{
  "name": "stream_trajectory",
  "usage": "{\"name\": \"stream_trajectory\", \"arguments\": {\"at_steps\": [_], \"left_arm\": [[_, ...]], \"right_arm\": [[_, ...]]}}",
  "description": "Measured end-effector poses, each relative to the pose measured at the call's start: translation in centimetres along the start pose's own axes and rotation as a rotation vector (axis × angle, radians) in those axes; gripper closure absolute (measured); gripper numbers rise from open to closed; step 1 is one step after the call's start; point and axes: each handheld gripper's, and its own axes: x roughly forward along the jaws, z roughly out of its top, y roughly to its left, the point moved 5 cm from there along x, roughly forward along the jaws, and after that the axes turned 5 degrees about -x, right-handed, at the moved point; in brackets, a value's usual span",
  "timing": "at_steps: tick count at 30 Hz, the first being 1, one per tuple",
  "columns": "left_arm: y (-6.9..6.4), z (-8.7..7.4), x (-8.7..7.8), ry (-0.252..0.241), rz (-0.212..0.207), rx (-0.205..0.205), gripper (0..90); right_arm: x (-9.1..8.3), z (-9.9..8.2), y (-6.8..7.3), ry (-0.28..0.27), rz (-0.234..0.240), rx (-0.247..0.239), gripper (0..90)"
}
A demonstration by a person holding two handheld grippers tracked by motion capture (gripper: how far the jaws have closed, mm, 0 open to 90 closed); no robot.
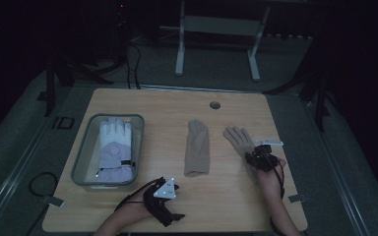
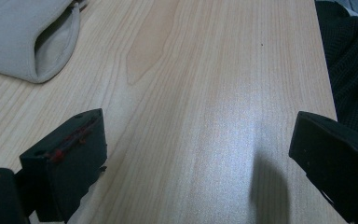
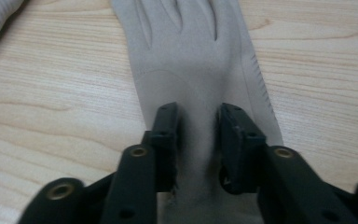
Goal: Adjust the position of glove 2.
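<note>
A flat beige knitted glove (image 3: 191,70) is seen lying on the wooden table (image 1: 216,196) at centre right of the high view, its cuff bunched between the narrowly parted fingers (image 3: 165,135) of the right gripper (image 3: 198,140). The left gripper (image 2: 196,154) is held wide apart over bare wood at lower left.

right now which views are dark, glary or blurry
High view: dim all round, with the floor beyond the table near black. Left gripper view: a pale sheen of glare on the wood, and a soft shadow beside one jaw. Right gripper view: evenly lit, the beige glove slightly soft, the jaws' near parts blurred.
</note>
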Motion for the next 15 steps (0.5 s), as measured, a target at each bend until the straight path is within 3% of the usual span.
{"name": "stream_trajectory", "arguments": {"at_steps": [3,6,8,9,10,11,12,15], "left_arm": [[0.0,0.0,0.0,0.000,-0.001,-0.002,4.2],[0.0,0.0,0.0,-0.001,-0.001,-0.001,4.2],[0.1,0.0,0.0,-0.002,0.000,0.000,4.2],[0.1,0.0,0.0,-0.003,0.000,-0.002,4.2],[0.1,0.0,0.0,-0.002,0.000,-0.001,4.2],[0.1,0.0,0.0,-0.001,0.001,-0.001,4.2],[0.1,0.0,0.0,-0.001,0.001,-0.001,4.2],[0.1,0.0,0.0,0.000,0.002,-0.001,4.2]], "right_arm": [[-0.6,0.5,-0.7,-0.010,0.005,0.015,61.7],[-1.0,1.1,-1.5,-0.021,0.028,-0.003,58.6],[-1.0,1.5,-1.8,-0.022,0.094,-0.047,56.0],[-1.1,1.7,-2.0,-0.027,0.096,-0.074,55.8],[-1.0,1.8,-2.1,-0.027,0.104,-0.113,54.5],[-0.9,2.0,-2.2,-0.039,0.142,-0.191,51.5],[-0.9,2.0,-2.2,-0.039,0.142,-0.191,51.5],[-0.4,1.9,-2.4,-0.010,0.158,-0.258,50.7]]}}
